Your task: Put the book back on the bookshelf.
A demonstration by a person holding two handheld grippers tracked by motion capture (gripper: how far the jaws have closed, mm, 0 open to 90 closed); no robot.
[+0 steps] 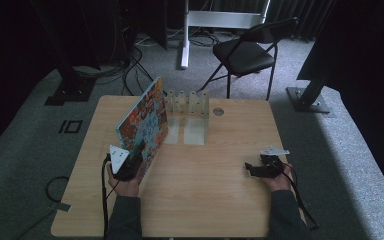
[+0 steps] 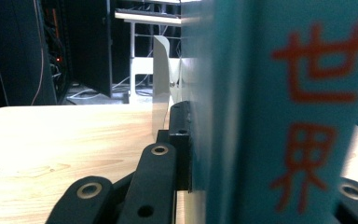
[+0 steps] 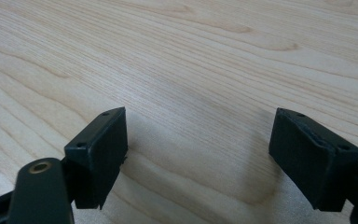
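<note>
Left gripper (image 1: 130,159) clamped on book's (image 1: 145,119) near spine edge, book tilted upright, lower edge close over tabletop (image 1: 205,175). Clear slotted rack (image 1: 187,105) stands just beyond book, likely destination. Advice: keep squeeze firm, spine square to slot, ease forward slow, watch book's far corner against rack dividers. Right gripper (image 1: 258,169) jaws apart, holding nothing, low over bare wood, well apart from book; free to steady rack.

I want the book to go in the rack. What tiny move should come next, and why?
Probably carry the book forward toward the clear rack. The left gripper already grips it, tilted off the table, and the rack's slots just beyond look empty.
</note>
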